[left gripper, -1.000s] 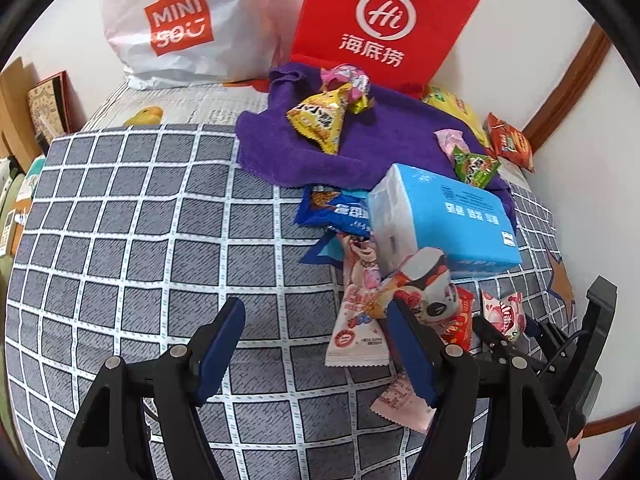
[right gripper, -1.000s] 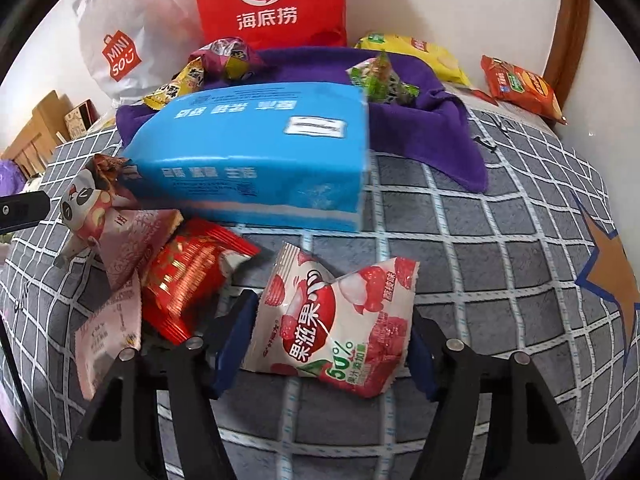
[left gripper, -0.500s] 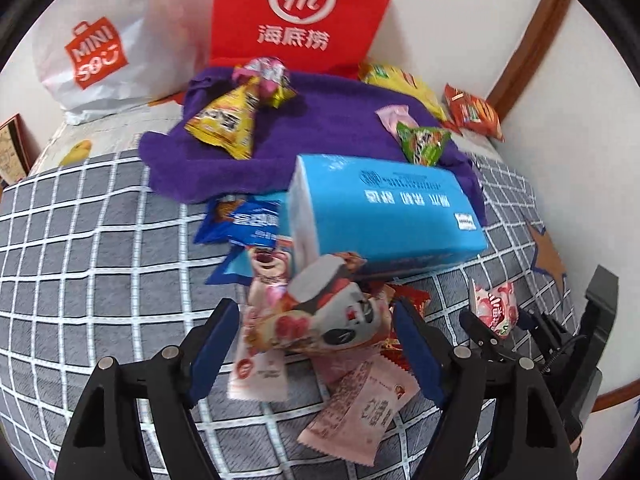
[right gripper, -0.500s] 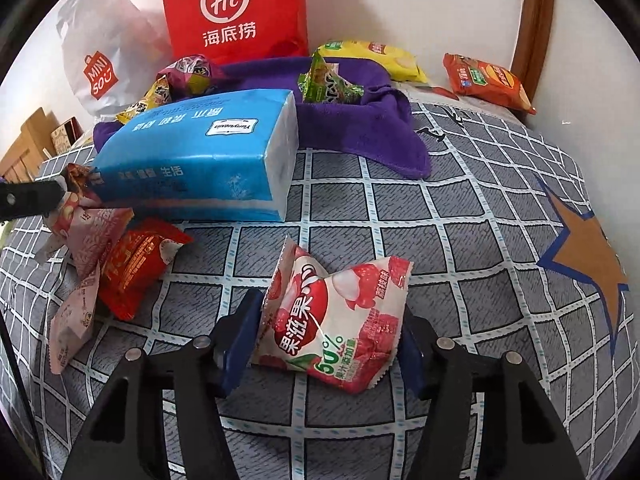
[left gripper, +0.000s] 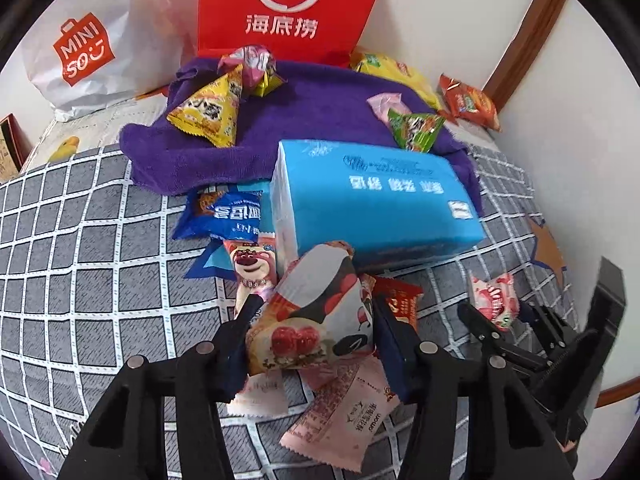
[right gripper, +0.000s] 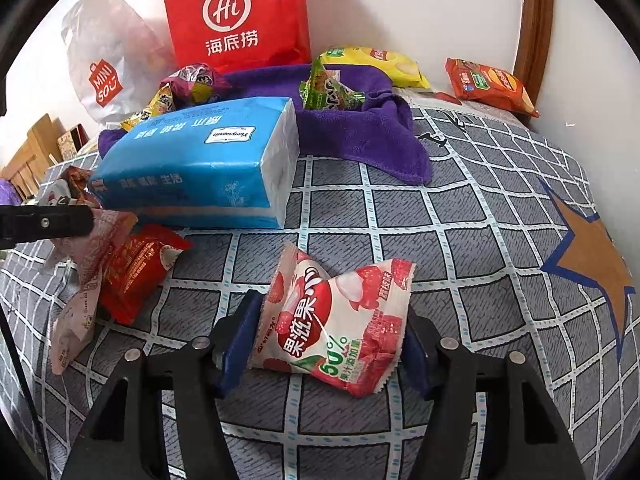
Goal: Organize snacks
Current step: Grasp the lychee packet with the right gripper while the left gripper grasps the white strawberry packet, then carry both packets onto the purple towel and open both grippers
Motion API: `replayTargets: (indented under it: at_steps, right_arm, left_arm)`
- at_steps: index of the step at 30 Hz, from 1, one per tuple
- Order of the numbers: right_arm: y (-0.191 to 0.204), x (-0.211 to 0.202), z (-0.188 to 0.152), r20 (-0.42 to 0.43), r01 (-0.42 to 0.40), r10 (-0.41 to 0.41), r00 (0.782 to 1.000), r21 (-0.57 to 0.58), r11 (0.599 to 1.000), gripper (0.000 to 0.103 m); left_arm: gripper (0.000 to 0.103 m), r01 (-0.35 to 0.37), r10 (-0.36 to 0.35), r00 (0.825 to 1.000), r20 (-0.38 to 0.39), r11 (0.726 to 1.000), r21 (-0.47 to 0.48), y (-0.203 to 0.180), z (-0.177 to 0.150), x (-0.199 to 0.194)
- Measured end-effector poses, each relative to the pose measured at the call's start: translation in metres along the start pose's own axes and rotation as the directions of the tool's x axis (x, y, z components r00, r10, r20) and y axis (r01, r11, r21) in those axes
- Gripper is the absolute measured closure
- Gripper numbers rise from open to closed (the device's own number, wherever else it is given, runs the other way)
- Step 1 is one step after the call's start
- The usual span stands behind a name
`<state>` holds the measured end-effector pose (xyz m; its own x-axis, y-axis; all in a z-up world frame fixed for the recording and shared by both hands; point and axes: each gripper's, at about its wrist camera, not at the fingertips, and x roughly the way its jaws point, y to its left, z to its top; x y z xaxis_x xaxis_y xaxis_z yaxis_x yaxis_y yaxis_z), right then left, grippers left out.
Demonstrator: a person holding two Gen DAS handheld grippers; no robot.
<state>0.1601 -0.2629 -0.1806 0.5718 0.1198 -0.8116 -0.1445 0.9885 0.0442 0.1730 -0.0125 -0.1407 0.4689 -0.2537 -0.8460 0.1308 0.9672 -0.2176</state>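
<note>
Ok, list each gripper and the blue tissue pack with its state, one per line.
left gripper: jaws closing around the panda snack pack
right gripper: clamped on the lychee jelly pack
blue tissue pack: sealed, lying flat on the checked cover

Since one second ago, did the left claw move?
Yes. The left claw went rightward over the grid cloth and is closing around the panda snack.
</note>
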Motion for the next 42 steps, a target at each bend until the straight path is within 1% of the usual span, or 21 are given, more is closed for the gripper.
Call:
replayTargets:
  at_steps: [4,7,8,9,15,19,25,30,42]
  right_arm:
    - [-0.004,-0.004,0.002,-0.02,-0.009,0.01,1.0,0.027,1.0,0.046]
    - [-0.003,-0.011,0.004,-0.013,-0.014,0.014,1.0,0.037,0.999,0.052]
    - [-0.002,-0.014,0.005,-0.009,-0.012,0.013,1.0,0.037,0.999,0.058]
    - [-0.001,-0.017,0.006,-0.007,-0.014,0.014,1.0,0.034,0.999,0.07]
    - [0.009,-0.018,0.008,-0.037,0.011,-0.01,0.999,0.01,1.0,0.071]
    - [0.008,-0.023,0.009,-0.046,0.0,0.002,0.999,0.029,1.0,0.071]
    - [0.013,-0.042,0.021,-0.011,0.0,0.0,1.0,0.025,1.0,0.071]
    - [0.018,-0.056,0.038,0.025,0.003,-0.003,1.0,0.017,1.0,0.071]
    - [0.022,-0.069,0.08,0.09,0.001,-0.002,0.996,0.011,1.0,0.071]
  left_arm:
    - [0.052,0.013,-0.014,0.999,0.031,1.0,0.006,0.002,-0.002,-0.016]
    - [0.052,0.026,-0.026,0.998,0.05,1.0,-0.002,0.004,-0.001,-0.025]
    - [0.052,0.031,-0.031,0.998,0.059,1.0,-0.003,0.004,-0.001,-0.029]
    - [0.052,0.033,-0.033,0.997,0.067,0.999,-0.005,0.005,-0.001,-0.033]
    - [0.052,0.048,-0.047,0.994,0.1,0.999,-0.011,0.008,0.001,-0.049]
    - [0.052,0.051,-0.049,0.992,0.119,0.999,-0.015,0.011,0.002,-0.057]
    - [0.052,0.059,-0.055,0.989,0.136,0.998,-0.03,0.016,0.007,-0.067]
    - [0.052,0.062,-0.057,0.988,0.147,0.998,-0.031,0.016,0.014,-0.074]
    - [0.052,0.059,-0.048,0.983,0.175,0.996,-0.06,0.02,0.038,-0.08]
